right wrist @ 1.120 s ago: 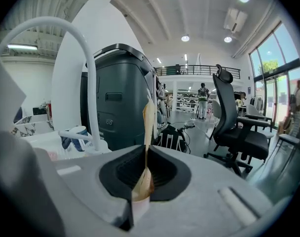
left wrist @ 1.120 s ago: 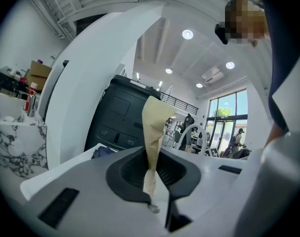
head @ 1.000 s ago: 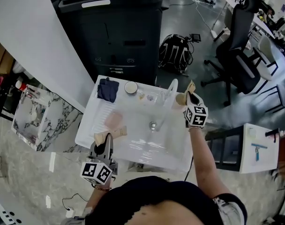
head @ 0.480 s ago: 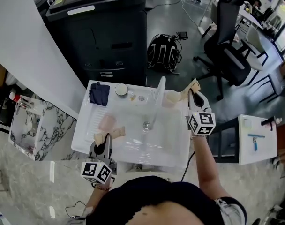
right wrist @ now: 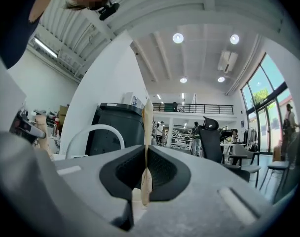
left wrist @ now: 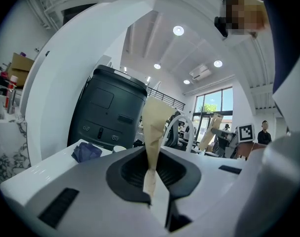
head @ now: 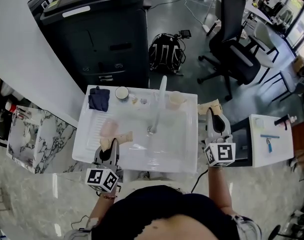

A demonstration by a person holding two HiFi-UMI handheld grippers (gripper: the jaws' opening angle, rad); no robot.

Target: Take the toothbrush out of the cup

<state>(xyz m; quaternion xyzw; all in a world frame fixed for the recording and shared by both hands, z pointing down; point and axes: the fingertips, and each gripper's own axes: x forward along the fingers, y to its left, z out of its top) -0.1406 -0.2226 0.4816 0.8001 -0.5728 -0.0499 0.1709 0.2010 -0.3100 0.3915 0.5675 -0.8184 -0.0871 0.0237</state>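
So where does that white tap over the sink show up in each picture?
Head view: tap at the centre of the picture.
Left gripper view: tap just right of centre.
Right gripper view: tap left of centre.
Shared landmark: the black machine behind it.

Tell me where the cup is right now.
In the head view, the cup stands on the sink's back ledge, just right of the faucet.

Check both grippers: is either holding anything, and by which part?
Nothing is held. The left gripper and the right gripper both have their jaws shut on each other with nothing between them. The cup stands apart from both.
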